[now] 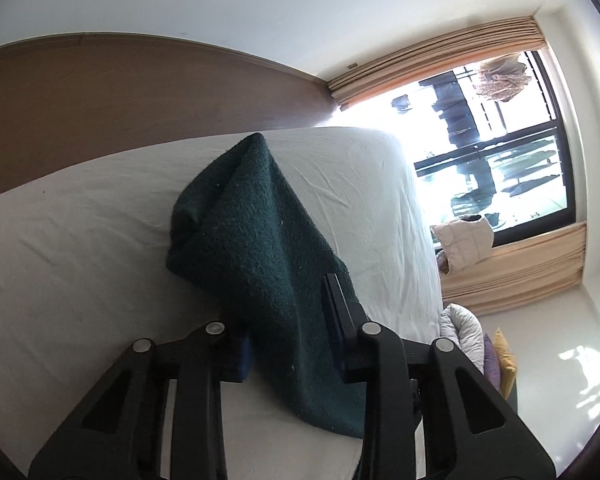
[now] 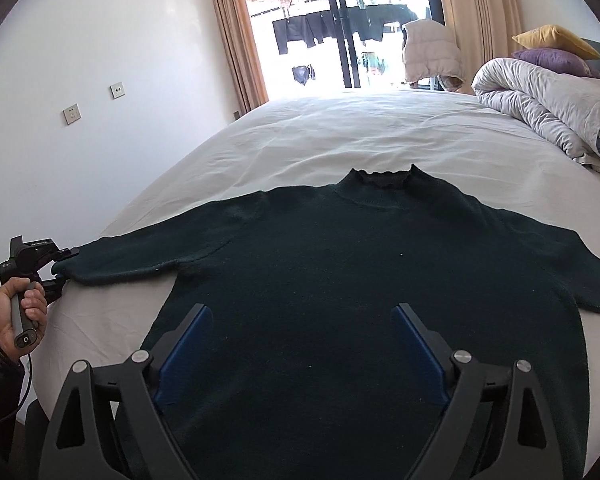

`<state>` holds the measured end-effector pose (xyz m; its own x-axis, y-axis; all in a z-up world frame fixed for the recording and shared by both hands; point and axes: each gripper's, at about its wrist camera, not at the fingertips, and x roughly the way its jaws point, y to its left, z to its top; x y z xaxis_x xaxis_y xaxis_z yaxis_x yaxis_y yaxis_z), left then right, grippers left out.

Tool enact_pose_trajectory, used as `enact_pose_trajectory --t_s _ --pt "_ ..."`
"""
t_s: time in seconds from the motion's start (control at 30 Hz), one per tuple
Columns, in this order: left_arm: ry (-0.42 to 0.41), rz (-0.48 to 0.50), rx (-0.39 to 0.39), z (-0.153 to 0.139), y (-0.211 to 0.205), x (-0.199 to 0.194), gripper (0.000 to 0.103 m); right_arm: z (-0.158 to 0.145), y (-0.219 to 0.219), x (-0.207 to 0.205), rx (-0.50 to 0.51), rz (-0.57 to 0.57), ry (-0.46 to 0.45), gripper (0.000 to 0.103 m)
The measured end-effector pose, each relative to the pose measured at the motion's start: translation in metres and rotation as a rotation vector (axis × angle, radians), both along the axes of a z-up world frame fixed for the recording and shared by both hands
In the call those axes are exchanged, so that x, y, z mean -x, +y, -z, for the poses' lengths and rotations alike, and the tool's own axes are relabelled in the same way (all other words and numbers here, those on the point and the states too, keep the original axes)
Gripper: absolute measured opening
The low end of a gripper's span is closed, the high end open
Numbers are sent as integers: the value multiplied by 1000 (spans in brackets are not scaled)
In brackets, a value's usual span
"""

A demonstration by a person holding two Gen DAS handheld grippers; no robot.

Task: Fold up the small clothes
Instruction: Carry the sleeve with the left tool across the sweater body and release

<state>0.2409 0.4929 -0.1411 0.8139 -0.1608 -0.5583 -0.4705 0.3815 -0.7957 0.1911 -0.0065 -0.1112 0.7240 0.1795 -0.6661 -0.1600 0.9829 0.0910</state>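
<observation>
A dark green knit sweater (image 2: 340,280) lies flat and face up on the white bed (image 2: 340,136), collar away from me and both sleeves spread out. In the left wrist view its left sleeve (image 1: 252,240) runs between the jaws of my left gripper (image 1: 288,312), which are shut on the cuff end. The right wrist view shows that gripper (image 2: 66,266) at the cuff by the bed's left edge, held by a hand (image 2: 16,312). My right gripper (image 2: 300,308) hovers open over the sweater's lower body, blue pads (image 2: 188,344) wide apart with nothing pinched.
A rolled grey duvet (image 2: 548,100) with purple and yellow pillows (image 2: 556,46) sits at the bed's far right. A beige padded vest (image 2: 432,52) hangs near the balcony window (image 2: 340,28). A white wall (image 2: 100,60) runs along the bed's left side.
</observation>
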Motion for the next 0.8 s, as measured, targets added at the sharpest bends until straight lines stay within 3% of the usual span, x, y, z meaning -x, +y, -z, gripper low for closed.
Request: enact_pose_trajectory --t_s 0.1,0.27,0.37,0.47,0.53,0.63,0.8 --pt "2 4 -100 -14 -12 -7 11 3 -14 0 -17 24 11 87" --pt "-55 162 -345 -80 -87 -54 8 8 -55 1 -86 96 26 87" --pt "-114 323 -510 -124 -164 -103 8 11 -81 3 -117 129 28 87" --pt "-170 487 -633 -140 -260 -143 8 15 -110 4 -147 170 36 87" --pt "-192 584 -681 -138 -333 -151 8 18 -132 5 -170 204 45 87" --pt "-189 714 -710 -111 -415 -170 8 25 -164 2 -219 249 72 87" --pt "-14 871 -780 -7 -519 -179 9 43 -201 -16 -286 290 164 88"
